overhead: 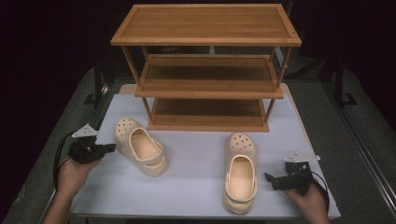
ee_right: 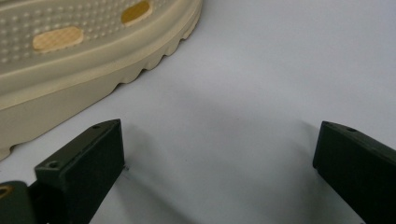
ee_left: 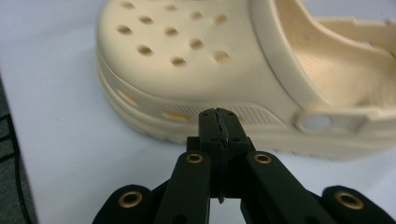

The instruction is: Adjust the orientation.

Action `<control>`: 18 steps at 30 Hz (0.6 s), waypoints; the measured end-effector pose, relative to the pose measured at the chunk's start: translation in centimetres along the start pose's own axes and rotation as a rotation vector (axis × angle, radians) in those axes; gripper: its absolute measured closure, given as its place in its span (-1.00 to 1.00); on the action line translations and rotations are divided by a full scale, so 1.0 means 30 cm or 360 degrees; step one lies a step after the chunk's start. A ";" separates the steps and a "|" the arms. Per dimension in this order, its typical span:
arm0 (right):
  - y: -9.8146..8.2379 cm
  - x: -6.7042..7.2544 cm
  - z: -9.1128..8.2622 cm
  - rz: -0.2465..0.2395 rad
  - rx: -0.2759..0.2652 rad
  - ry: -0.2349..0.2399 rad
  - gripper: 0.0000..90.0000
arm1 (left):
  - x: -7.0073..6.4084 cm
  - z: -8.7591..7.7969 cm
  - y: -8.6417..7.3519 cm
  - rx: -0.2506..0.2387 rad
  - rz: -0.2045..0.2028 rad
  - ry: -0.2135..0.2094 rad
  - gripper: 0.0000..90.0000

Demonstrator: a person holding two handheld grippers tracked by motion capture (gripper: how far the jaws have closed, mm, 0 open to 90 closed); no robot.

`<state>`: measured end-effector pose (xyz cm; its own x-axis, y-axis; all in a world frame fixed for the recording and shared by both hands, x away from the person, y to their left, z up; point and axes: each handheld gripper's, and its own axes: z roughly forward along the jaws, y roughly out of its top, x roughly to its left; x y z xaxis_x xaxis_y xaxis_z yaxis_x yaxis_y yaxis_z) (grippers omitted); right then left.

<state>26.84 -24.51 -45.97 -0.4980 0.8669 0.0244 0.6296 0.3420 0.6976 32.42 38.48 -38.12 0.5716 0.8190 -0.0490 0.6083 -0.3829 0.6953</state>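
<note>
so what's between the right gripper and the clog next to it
Nothing: between the right gripper and the right clog lies bare white table, seen in the high view and the right gripper view.

Clogs [overhead: 140, 146] matt cream foam-like plastic, ribbed soles; rack [overhead: 207, 70] smooth wood; tabletop [overhead: 191, 168] matt white.

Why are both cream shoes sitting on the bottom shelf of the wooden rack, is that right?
Not quite. The two cream shoes, the left shoe and the right shoe, are on the white table in front of the wooden rack, not on its bottom shelf. The high view shows it.
</note>
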 end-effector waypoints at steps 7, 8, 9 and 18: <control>0.000 0.000 0.000 0.0001 0.0001 0.0001 -0.97 | 0.066 0.009 0.081 -0.0018 -0.0013 0.0045 1.00; 0.000 0.000 0.000 0.0001 0.0001 0.0001 -0.97 | 0.080 0.013 0.095 -0.0022 -0.0020 0.0057 1.00; 0.000 0.000 0.000 0.0001 0.0001 0.0001 -0.97 | 0.091 0.018 0.106 -0.0025 -0.0028 0.0068 1.00; 0.000 -0.001 0.000 0.0001 0.0000 0.0001 -0.97 | 0.184 0.087 0.193 0.0025 -0.0024 0.0162 1.00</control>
<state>26.86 -24.52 -45.97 -0.4982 0.8667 0.0252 0.6297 0.3416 0.6976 40.52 39.68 -36.24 0.5040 0.8636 0.0145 0.6252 -0.3763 0.6837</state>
